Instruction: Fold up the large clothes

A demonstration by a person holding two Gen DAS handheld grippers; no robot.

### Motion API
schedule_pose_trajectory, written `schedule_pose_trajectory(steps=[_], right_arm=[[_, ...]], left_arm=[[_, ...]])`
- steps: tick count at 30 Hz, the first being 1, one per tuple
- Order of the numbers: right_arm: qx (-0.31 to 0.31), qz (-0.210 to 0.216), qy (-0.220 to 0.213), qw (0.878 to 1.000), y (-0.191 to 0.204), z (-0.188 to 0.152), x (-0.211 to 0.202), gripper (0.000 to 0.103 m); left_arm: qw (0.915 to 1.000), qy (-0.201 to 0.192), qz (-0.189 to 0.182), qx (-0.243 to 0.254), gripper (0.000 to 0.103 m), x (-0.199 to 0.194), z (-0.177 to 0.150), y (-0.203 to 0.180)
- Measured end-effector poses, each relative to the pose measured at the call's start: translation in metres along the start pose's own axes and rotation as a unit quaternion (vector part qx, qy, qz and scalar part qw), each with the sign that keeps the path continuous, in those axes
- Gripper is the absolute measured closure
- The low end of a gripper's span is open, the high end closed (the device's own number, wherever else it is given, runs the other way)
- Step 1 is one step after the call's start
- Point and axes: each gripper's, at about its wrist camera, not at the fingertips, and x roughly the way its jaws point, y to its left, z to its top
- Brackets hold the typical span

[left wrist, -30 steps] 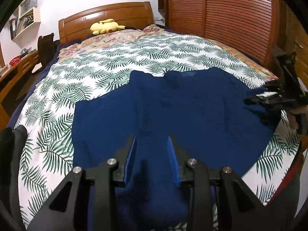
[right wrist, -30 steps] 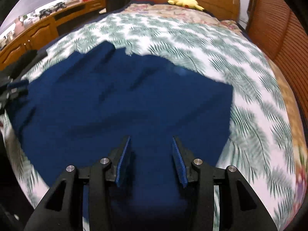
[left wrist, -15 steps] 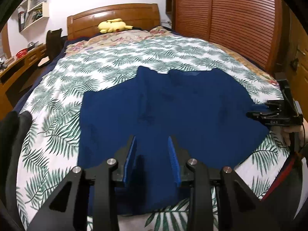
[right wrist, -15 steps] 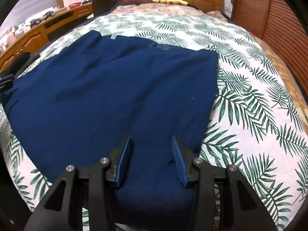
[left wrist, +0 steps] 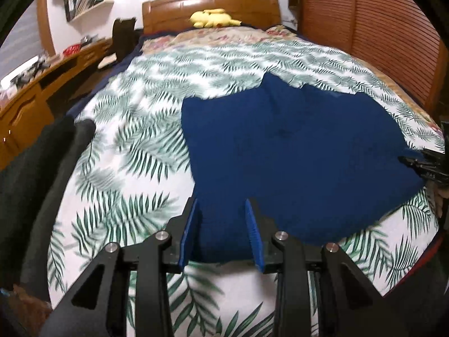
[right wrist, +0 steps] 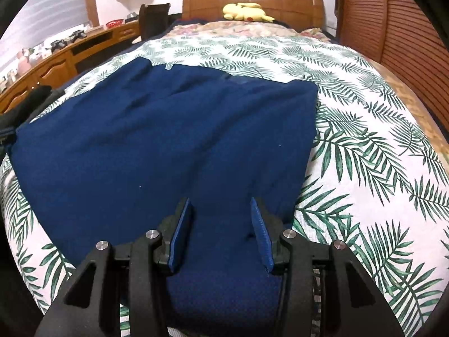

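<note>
A large navy blue garment (left wrist: 294, 151) lies spread flat on the palm-leaf bedspread; it also shows in the right wrist view (right wrist: 168, 140). My left gripper (left wrist: 221, 216) is open, its blue pads either side of the garment's near left corner, with the hem between them. My right gripper (right wrist: 221, 219) is open over the garment's near right corner, cloth lying between and under its fingers. The right gripper also shows at the far right of the left wrist view (left wrist: 426, 165).
The bed (right wrist: 378, 140) has a wooden headboard (left wrist: 210, 5) with a yellow plush toy (left wrist: 213, 18). A wooden desk (left wrist: 25, 104) runs along the left. Slatted wooden doors (left wrist: 378, 28) stand on the right. Dark cloth (left wrist: 33, 174) lies at the bed's left edge.
The garment has come down from being held up and now lies flat on the bed. Both grippers have drawn back toward the near hem, their jaws staying apart.
</note>
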Motion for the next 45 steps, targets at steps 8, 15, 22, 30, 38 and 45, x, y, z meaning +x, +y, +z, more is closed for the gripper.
schedule_pose_trajectory(steps=[8,15,22,30,38,45], right_arm=[[0.001,0.002,-0.006,1.0,-0.002,-0.001,0.0,0.059],[-0.023,-0.038,0.02,0.999,0.01,0.01,-0.006,0.057],[-0.056,-0.02,0.005,0.998,0.038,0.028,-0.026,0.057],[-0.088,0.047,0.004,0.995,0.083,0.016,-0.019,0.057],[-0.095,0.085,-0.01,0.992,0.102,0.018,-0.02,0.057],[-0.116,0.118,0.01,0.986,0.129,0.025,-0.004,0.057]], left_arm=[[0.9998,0.018,0.004,0.011,0.062,0.016,-0.019,0.005],[0.9998,0.016,-0.009,-0.005,0.057,0.017,-0.026,0.012],[0.9989,0.019,-0.022,-0.036,0.057,0.009,-0.033,0.021],[0.9953,0.017,-0.041,-0.086,0.057,0.005,-0.044,0.029],[0.9932,0.01,-0.047,-0.106,0.064,0.005,-0.046,0.031],[0.9974,-0.022,-0.032,-0.061,0.094,-0.014,-0.032,0.015]])
